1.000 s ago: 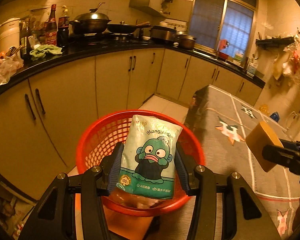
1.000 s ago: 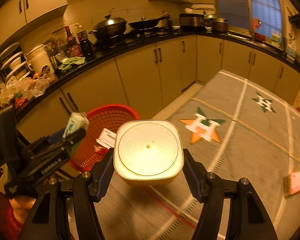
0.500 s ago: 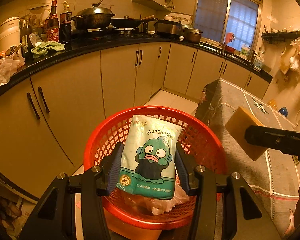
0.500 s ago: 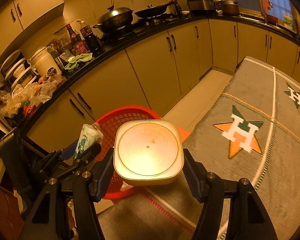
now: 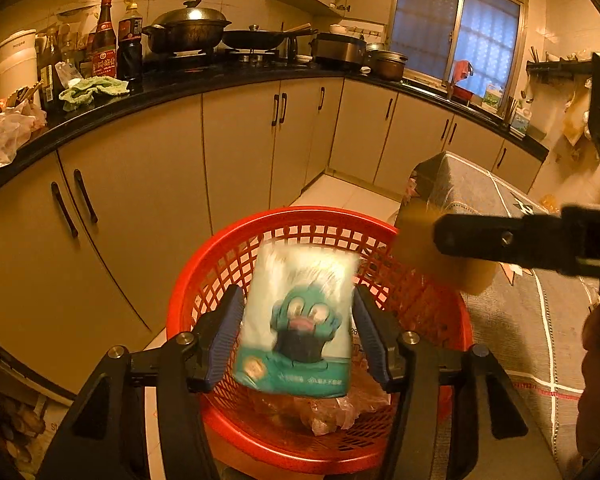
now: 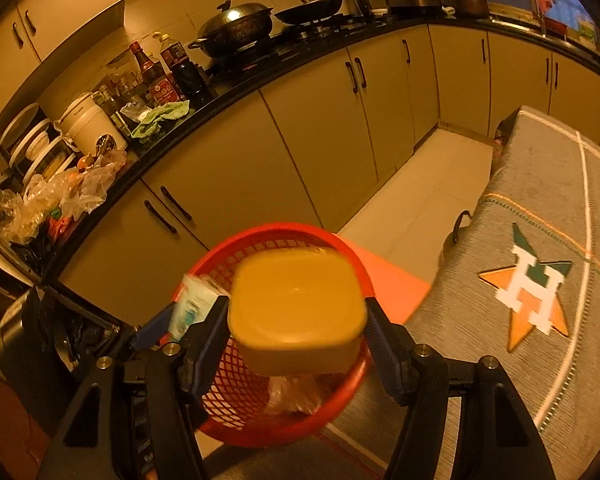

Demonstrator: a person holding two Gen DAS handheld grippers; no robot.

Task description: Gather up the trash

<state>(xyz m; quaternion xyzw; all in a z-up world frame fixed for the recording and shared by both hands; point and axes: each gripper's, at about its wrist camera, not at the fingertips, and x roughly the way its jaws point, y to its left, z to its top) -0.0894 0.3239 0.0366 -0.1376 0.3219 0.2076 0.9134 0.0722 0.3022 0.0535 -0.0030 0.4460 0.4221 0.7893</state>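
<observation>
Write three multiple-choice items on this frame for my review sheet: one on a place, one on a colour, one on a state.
1. Where is the tissue pack?
A. On the counter
B. Between the left gripper's fingers, above the basket
C. On the tablecloth

2. What colour is the basket?
A. Red
B. Blue
C. White

3. What is the left gripper doing with the pack?
A. Clamping it hard
B. Its jaws are opening with the pack between them, blurred
C. Nothing; it is empty

Answers:
1 B: the left wrist view shows the pack between the fingers, with the basket behind it.
2 A: its mesh wall and rim are red in both views.
3 B: gaps show beside the pack, which is smeared as if slipping.

The right gripper carries a yellow container above the same basket.
</observation>
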